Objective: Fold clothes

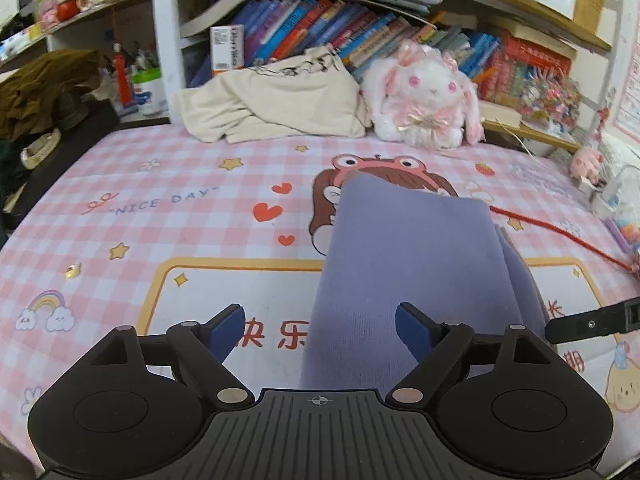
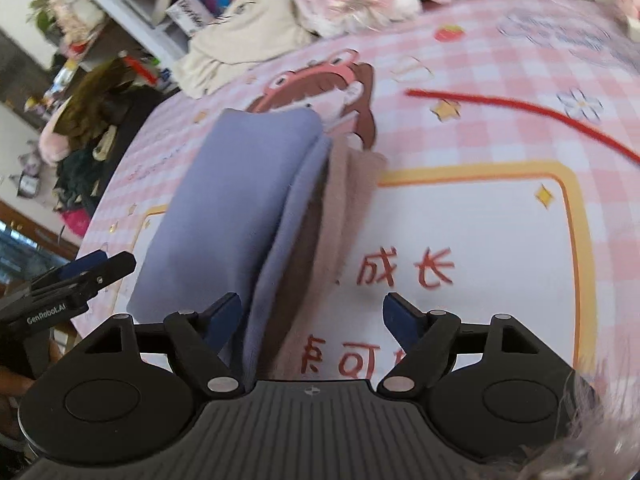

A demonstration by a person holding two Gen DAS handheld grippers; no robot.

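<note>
The folded garment lies on the mat, a lilac slab running from the left gripper toward 12 o'clock, its far end over a cartoon girl in a frog hat. That gripper's jaws stand apart; the cloth passes under the gap and neither blue pad presses it. At 3 o'clock a black fingertip of the right gripper pokes in.

The right wrist view alone shows the garment's open side: stacked lilac layers, and a beige-pink layer sticking out at 1 o'clock of the right gripper. Its jaws are apart too, with the garment's near edge just inside the left pad, not pinched. The left gripper shows at 9 o'clock, also apart. This view is blurred toward the top.

Only the left view gives the room clearly: a bookshelf at 12 o'clock, a cream garment heaped below it, a pink-white plush rabbit just beside that at 1 o'clock, dark clothes at 10. The mat is pink gingham with hearts, stars, "NICE DAY" and red Chinese characters. A red cord lies across it at 2 o'clock.
</note>
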